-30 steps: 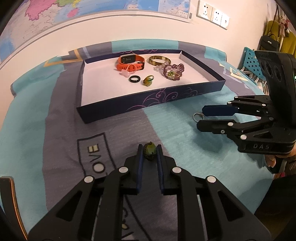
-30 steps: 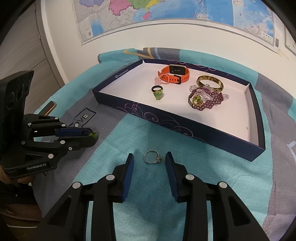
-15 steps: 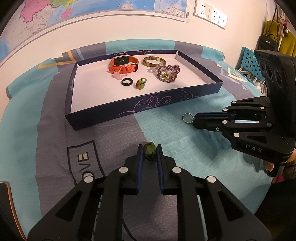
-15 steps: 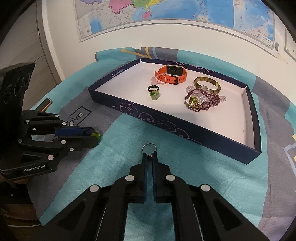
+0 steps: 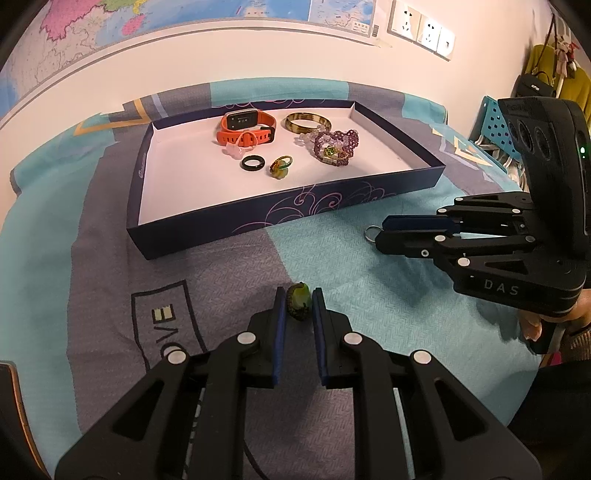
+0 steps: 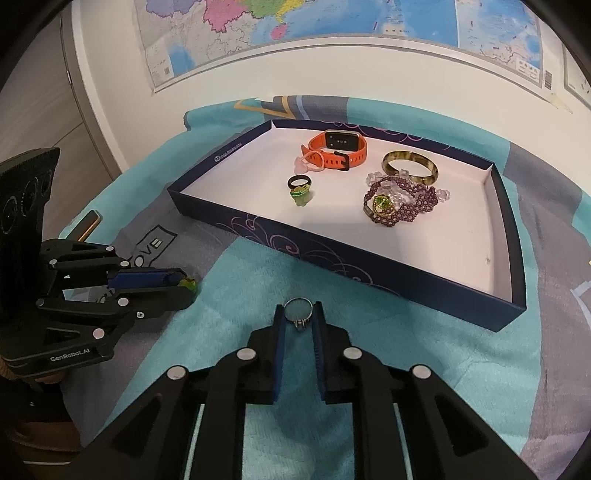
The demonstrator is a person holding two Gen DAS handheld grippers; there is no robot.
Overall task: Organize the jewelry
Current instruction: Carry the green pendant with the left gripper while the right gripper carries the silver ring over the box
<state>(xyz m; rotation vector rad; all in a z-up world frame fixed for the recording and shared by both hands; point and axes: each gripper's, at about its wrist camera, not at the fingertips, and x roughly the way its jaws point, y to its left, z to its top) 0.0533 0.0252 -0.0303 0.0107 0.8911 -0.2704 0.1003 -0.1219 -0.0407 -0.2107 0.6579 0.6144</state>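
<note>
A navy tray point(image 5: 207, 236) with lilac swirls and a white floor holds an orange watch point(image 5: 246, 127) on a teal-and-grey cloth point(image 5: 55, 229).

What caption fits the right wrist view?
Right gripper shut on a silver ring, before a navy tray of jewelry.

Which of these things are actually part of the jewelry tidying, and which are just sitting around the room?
Part of the job:
- green ring in the left gripper
- silver ring in the right gripper
- box holding the watch, bangle, beaded bracelet, black ring

Just lying about:
- wall map
- sockets
- bedspread
- handbag
</note>
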